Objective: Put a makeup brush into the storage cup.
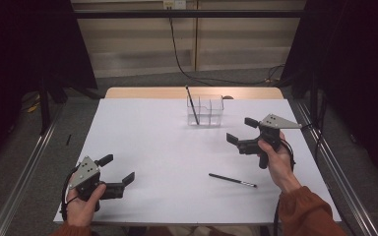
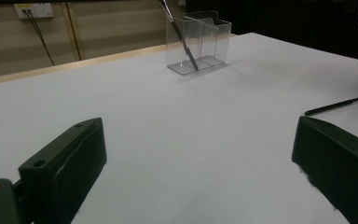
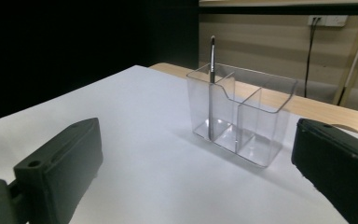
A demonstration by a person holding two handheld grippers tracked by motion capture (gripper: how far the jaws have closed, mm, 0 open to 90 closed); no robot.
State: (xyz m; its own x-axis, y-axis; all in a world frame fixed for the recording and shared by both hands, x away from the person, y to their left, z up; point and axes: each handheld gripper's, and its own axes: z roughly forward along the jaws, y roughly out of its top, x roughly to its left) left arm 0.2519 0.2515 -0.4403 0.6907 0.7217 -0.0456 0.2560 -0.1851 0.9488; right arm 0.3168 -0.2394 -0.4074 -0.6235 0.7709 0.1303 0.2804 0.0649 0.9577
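A clear plastic organizer [image 1: 205, 110] [image 2: 199, 42] [image 3: 241, 114] with several compartments stands at the far middle of the white table [image 1: 157, 147]. One thin black brush [image 1: 192, 104] [image 2: 182, 37] [image 3: 211, 84] leans in its left compartment. A second black brush [image 1: 232, 180] [image 2: 338, 105] lies flat on the table near the front right. My left gripper [image 1: 117, 169] [image 2: 196, 172] is open at the front left corner, nothing between its jaws. My right gripper [image 1: 241, 130] [image 3: 196, 172] is open too, held above the table right of the organizer and pointing at it.
A wooden strip [image 1: 142, 92] edges the table's far side. A black cable [image 1: 182, 64] hangs from a wall socket [image 1: 173, 4] behind. Metal rails [image 1: 24, 172] run along both sides of the table, with dark curtains beyond.
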